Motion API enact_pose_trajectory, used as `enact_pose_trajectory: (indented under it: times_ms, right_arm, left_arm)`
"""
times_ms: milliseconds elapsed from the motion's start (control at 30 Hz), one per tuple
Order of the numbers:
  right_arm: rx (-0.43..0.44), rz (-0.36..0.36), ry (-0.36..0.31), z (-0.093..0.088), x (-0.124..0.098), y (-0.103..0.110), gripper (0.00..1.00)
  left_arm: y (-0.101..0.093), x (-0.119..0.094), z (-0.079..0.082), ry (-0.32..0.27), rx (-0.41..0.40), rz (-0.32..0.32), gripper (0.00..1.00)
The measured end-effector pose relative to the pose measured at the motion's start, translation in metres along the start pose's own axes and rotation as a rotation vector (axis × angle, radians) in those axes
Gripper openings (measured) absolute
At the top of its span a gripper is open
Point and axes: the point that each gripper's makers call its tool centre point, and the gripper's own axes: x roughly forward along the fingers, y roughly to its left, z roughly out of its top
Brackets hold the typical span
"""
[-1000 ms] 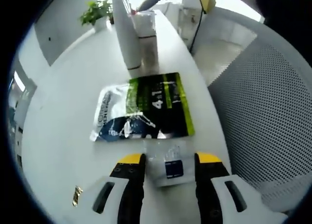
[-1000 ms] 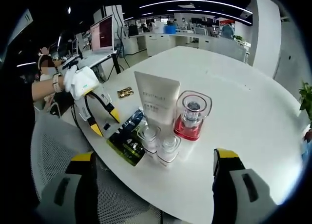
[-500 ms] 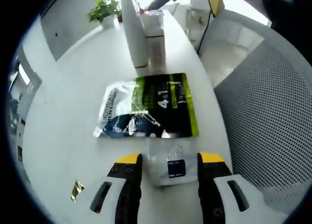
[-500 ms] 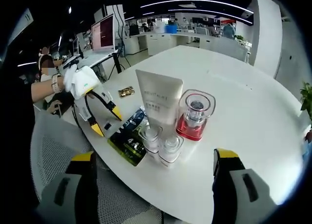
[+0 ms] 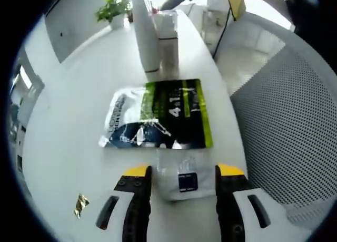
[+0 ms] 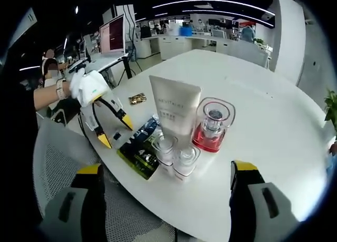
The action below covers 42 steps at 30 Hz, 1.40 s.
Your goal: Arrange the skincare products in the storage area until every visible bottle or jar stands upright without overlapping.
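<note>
In the left gripper view, a small gold wrapper [image 5: 81,204] lies on the white tabletop [image 5: 68,94] at the far left. The left tongs [image 5: 181,174] stand wide, their yellow-tipped jaws on either side of a small clear sachet [image 5: 182,175] that lies flat; whether they touch it cannot be told. Just beyond it lies a flat green and black sachet [image 5: 158,115], and farther on a white tube [image 5: 144,34] stands upright beside a clear bottle [image 5: 168,41]. A mesh chair [image 5: 284,121] is at the right.

In the right gripper view, a gloved hand [image 6: 87,87] holds the left tongs over the tabletop edge. To the right stand the white tube, two small clear jars [image 6: 176,153] and a red-based bottle [image 6: 211,126], all upright and close together. The right tongs [image 6: 166,171] hang wide apart, holding nothing.
</note>
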Motion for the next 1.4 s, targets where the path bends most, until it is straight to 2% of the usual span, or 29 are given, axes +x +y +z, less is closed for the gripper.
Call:
enact_pose_trajectory:
  times_ms: [100,200,333,367,433,567,667,767,900,1067,1133,1200,1267,1333,1400]
  right_arm:
    - [-0.010,0.003,0.011,-0.002,0.000,0.001,1.00]
    - [0.004,0.018,0.014,-0.003,0.000,0.003,1.00]
    - [0.005,0.017,-0.009,0.001,0.001,0.004,1.00]
    - [0.008,0.019,-0.013,0.002,0.000,0.005,1.00]
    - [0.010,0.022,-0.014,0.002,0.000,0.005,1.00]
    - [0.010,0.019,-0.018,0.003,-0.001,0.005,1.00]
    - [0.006,0.017,-0.014,0.003,-0.001,0.005,1.00]
    - [0.005,0.013,-0.011,0.002,-0.002,0.004,1.00]
    - [0.008,0.008,-0.011,0.001,-0.002,0.004,1.00]
    - [0.011,-0.001,-0.010,-0.001,-0.004,0.002,1.00]
    - [0.016,-0.004,-0.011,-0.001,-0.004,0.001,1.00]
    - [0.022,-0.003,-0.012,-0.001,-0.006,0.001,1.00]
    - [0.025,-0.009,-0.014,-0.001,-0.007,0.000,1.00]
    - [0.029,-0.012,-0.015,-0.001,-0.009,0.000,1.00]
    - [0.031,-0.013,-0.015,-0.001,-0.009,-0.001,1.00]
  left_arm:
    - [0.001,-0.002,-0.001,-0.002,-0.023,0.004,0.48]
    - [0.001,-0.006,0.002,-0.029,-0.043,0.011,0.49]
    - [0.007,-0.014,0.005,-0.056,-0.081,0.034,0.51]
    - [0.011,-0.017,0.006,-0.069,-0.111,0.052,0.52]
    - [0.010,-0.021,0.009,-0.107,-0.178,0.034,0.57]
    - [0.022,-0.030,0.003,-0.104,-0.195,0.089,0.59]
    - [0.030,-0.037,0.003,-0.129,-0.248,0.121,0.63]
    - [0.038,-0.043,0.004,-0.179,-0.365,0.146,0.71]
    - [0.049,-0.047,-0.006,-0.148,-0.365,0.194,0.71]
    - [0.060,-0.051,-0.008,-0.170,-0.418,0.233,0.78]
    - [0.073,-0.055,-0.012,-0.178,-0.457,0.299,0.81]
    - [0.082,-0.058,-0.017,-0.177,-0.478,0.333,0.80]
    - [0.092,-0.063,-0.019,-0.218,-0.539,0.373,0.80]
    - [0.101,-0.067,-0.024,-0.232,-0.576,0.415,0.80]
    - [0.110,-0.072,-0.035,-0.218,-0.622,0.464,0.80]
